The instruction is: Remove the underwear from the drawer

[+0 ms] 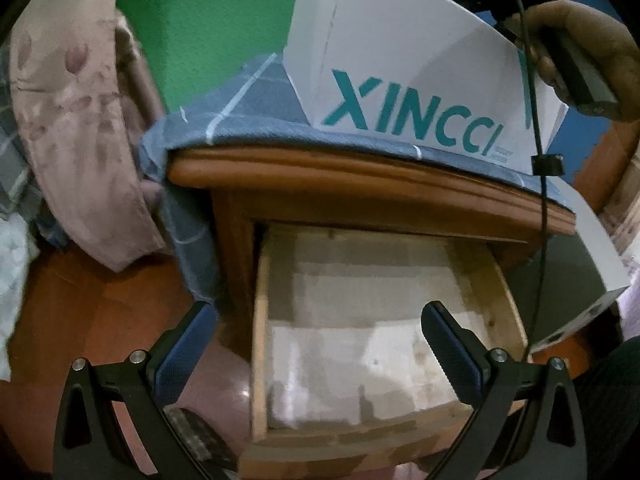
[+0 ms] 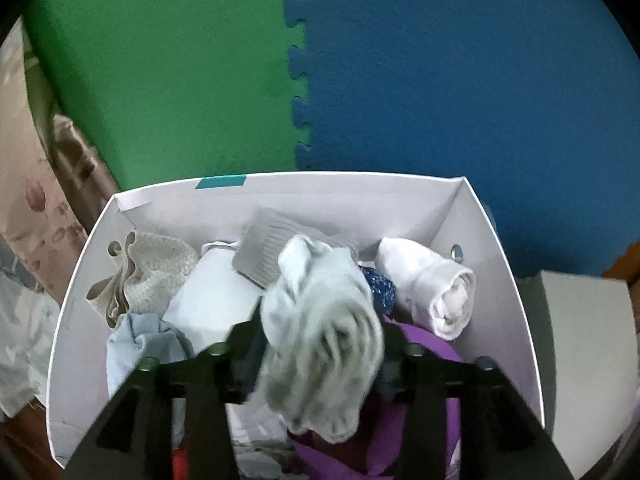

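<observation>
The only writing I can read is the word "XINCCI" in large teal capitals across the front of the white box (image 1: 400, 80) on the nightstand, with some smaller print just beside it too blurred to make out.

The left gripper (image 1: 316, 344) is a black frame of matte triangular arms with cut-out slots, joined by round silver screws, and its two long fingers (image 1: 182, 354) carry blue ribbed pads. The right gripper (image 2: 320, 364) shows the same black arms and dark round bolts. A thin black cable (image 1: 538, 128) with a small black clip runs past a bare hand (image 1: 588, 56).
</observation>
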Available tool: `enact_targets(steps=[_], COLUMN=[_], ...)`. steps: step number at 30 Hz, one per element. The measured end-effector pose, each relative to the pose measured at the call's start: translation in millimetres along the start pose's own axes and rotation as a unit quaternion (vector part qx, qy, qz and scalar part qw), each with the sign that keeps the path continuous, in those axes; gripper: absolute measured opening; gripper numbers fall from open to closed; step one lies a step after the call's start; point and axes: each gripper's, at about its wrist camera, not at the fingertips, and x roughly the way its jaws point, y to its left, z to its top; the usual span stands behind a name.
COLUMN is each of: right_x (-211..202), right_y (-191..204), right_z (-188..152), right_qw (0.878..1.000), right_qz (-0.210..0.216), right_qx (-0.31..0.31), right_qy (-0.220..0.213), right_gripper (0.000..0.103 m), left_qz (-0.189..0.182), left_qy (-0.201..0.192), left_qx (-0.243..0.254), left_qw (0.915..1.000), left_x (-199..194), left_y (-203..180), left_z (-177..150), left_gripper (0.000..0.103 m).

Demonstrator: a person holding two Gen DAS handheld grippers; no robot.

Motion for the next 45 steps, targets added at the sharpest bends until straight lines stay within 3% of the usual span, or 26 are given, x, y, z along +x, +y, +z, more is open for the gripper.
enact_targets(steps=[7,11,14,18,22,26,31,37,45], right_x=[-19.8,-42.3,-65.0,-97.7,-122.8,-145.3,-168.5,-197.6,-226.5], right_y=[1.7,2.4,-4.3,-19.3,-30.4,-37.8,-45.2,-61.7,-62.7], right_z=[-11.7,-13.5,-14.3,-17.6,-24.7,-31.7,-39.0,-49.7,-71.0], right_qw=[1.000,0.999,0.999,0.997,0.996,0.994,0.993,0.990,0.985], right_qz=[0.007,0.007,0.014,0.021,0.025,0.023,0.004,-0.011,-0.027], right_qx=[0.004,-0.006,-0.002,0.018,0.030,0.029,0.017,0.016,0.005], right_qy=[-0.018,-0.032,-0.050,-0.070,-0.085,-0.101,-0.118,-0.142,-0.173], right_gripper=[0.058,0.058,0.058,0.060,0.064,0.065,0.066,0.068,0.071], left_qz=[0.036,0.041,0.062,0.089,0.104,0.141,0.119,0.135,0.103], left_qy=[-0.042,-0.081,-0.093,-0.138,-0.138,-0.153,-0.133,-0.137,-0.141], left_qx=[0.031,0.039,0.046,0.039,0.028,0.056,0.056,0.020,0.010], left_qw=[0.9980,0.9951,0.9927,0.9857,0.9846,0.9764,0.9824,0.9811,0.9846], left_x=[-42.2,-79.1,-94.2,-111.5,-114.3,-112.8,-106.9,-115.2,-125.5], left_y=[-4.9,-10.2,-14.5,-22.0,-36.3,-62.1,-84.7,-96.9,-104.5], left_z=[16.8,53.8,85.6,128.4,166.2,188.5,200.9,210.5,207.4], left_gripper=[0.102,0.102,0.102,0.102,0.102,0.102,0.103,0.103,0.103])
